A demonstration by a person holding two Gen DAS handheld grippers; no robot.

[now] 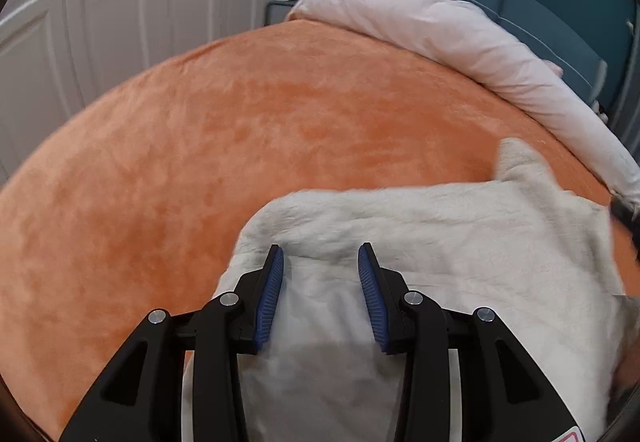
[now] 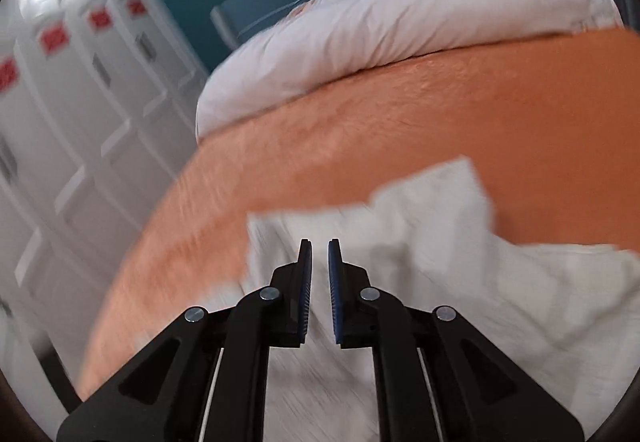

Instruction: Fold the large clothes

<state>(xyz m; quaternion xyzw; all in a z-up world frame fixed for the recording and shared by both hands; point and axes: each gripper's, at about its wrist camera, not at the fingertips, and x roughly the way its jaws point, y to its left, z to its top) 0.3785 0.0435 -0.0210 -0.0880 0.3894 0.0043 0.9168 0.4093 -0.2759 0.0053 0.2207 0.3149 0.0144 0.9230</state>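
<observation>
Orange plush bedspread [image 1: 200, 130] covers the bed, white duvet [image 1: 440, 38] bunched at the headboard end, and the pale garment [image 1: 400, 226] lies spread on the near side. Left gripper [image 1: 321, 254] hangs angled down over it, fingers partly open, nothing pinched. Right gripper [image 2: 320, 246] (view's blurry) tilts down too, fingers nearly closed, no cloth visibly between them. I'd grab a proper edge before folding, and keep both corners level.
</observation>
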